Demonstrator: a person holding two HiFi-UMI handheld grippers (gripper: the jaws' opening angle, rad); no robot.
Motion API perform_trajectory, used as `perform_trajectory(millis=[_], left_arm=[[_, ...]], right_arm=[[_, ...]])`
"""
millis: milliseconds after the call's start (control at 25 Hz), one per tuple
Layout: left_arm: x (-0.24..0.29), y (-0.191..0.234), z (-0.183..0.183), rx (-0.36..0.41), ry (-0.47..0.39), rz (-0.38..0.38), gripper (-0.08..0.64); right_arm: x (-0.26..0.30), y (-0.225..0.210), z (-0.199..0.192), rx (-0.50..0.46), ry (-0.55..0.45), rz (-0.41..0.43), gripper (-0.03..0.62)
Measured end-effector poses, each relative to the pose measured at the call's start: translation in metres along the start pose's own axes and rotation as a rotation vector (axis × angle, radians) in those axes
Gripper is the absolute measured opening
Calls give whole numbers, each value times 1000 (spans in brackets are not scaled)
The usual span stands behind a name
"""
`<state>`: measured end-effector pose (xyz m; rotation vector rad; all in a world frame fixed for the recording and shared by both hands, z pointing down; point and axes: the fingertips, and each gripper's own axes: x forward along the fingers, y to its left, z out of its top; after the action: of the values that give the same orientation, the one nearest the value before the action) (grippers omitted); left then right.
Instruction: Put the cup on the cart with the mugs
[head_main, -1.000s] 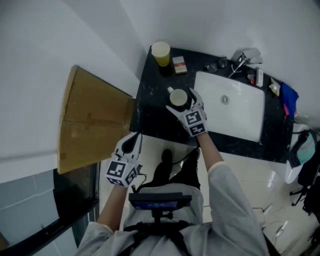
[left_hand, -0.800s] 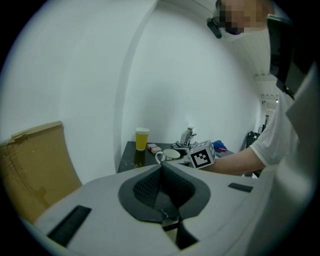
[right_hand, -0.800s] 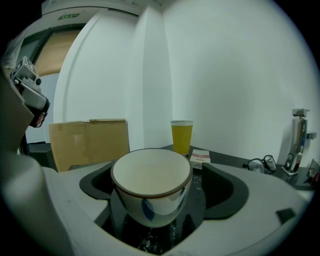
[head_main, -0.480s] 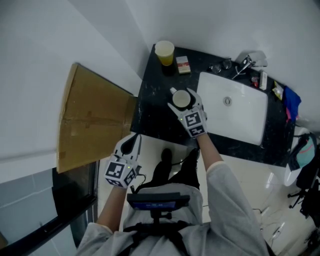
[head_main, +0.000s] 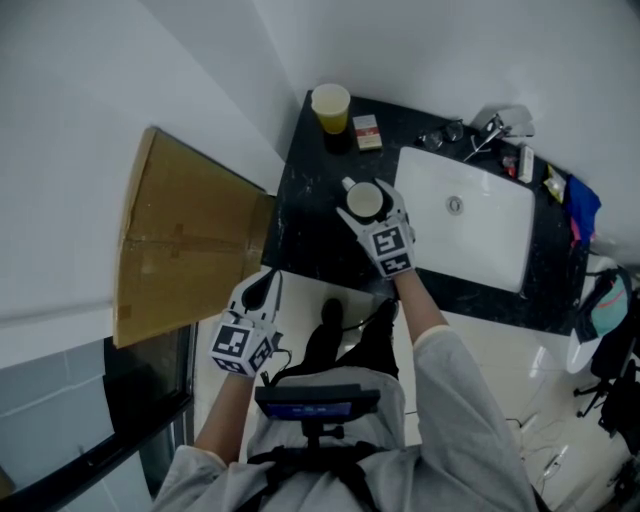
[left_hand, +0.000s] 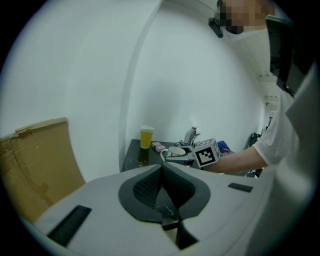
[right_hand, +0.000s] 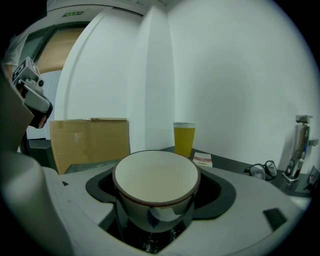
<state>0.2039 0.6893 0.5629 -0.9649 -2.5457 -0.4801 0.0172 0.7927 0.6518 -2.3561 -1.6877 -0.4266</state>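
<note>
Gripping the cup with my right tool, I am holding it upright, mouth up, squarely between jaws that have just been closing onto its sides, at the black worktop just left of the sink. My left tool is hanging shut and empty at the lower left of the head view, well apart from the cup. No cart or mugs are showing, so the carry is likely falling to my right hand.
</note>
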Motion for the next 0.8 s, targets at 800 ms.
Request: perform_trajectory(millis=[800], left_arm=[[6, 15, 42, 78, -126, -54, 3]], right_arm=[[-115, 41, 82, 32, 37, -65, 414]])
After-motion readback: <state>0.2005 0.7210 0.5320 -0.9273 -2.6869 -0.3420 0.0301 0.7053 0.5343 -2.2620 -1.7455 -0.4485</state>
